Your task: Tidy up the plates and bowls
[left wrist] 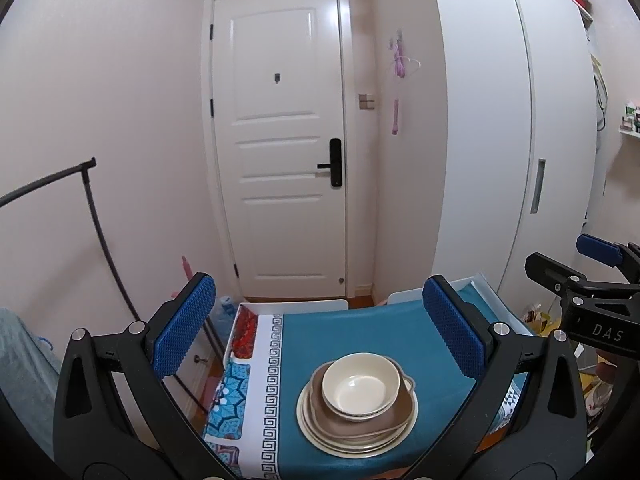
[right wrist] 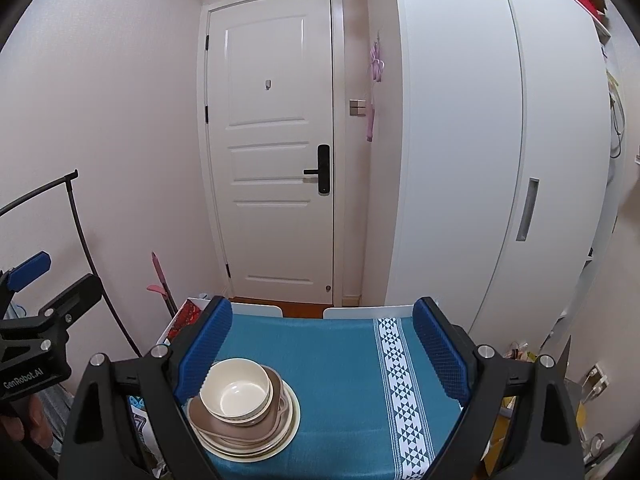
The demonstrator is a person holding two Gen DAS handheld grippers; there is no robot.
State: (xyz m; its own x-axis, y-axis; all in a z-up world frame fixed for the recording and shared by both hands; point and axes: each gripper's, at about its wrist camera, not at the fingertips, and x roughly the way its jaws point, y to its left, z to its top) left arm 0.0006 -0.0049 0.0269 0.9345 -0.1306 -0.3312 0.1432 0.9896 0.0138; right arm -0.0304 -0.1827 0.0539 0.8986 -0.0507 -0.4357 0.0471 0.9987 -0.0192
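Through the left wrist camera I see my left tongs (left wrist: 320,324) spread wide and holding nothing, two black arms each faced with a blue, knobbly rubber pad. Between and below them sits one stack of dishes (left wrist: 357,403) on the tabletop (left wrist: 344,332), near the close edge. I count one cream bowl (left wrist: 361,385), round and glossy, on top; under it one brown dish (left wrist: 400,410) with rounded corners and a small side handle; under that round cream plates (left wrist: 316,426), at least two, though the rims overlap too closely for a sure count. A teal cloth covers the tabletop, with a white key-pattern band down its left side and floral panels beyond. At the right edge the right tongs (left wrist: 560,254) show, one blue pad and one black arm apart from each other. Far off stands one white panelled door (left wrist: 280,140) with a black handle, one white wardrobe (left wrist: 500,140) to the right, one black curved rail (left wrist: 92,208) to the left.

Through the right wrist camera the right tongs (right wrist: 322,344) are likewise wide and hold nothing. The stack lies at near left, just beside the left blue pad (right wrist: 206,350) in the picture; I cannot tell whether they touch. The bowl, brown dish and plates are nested the same way. A white band of dark triangles runs down the cloth on the right. The left tongs (right wrist: 56,276) poke in at the left edge, tips parted.
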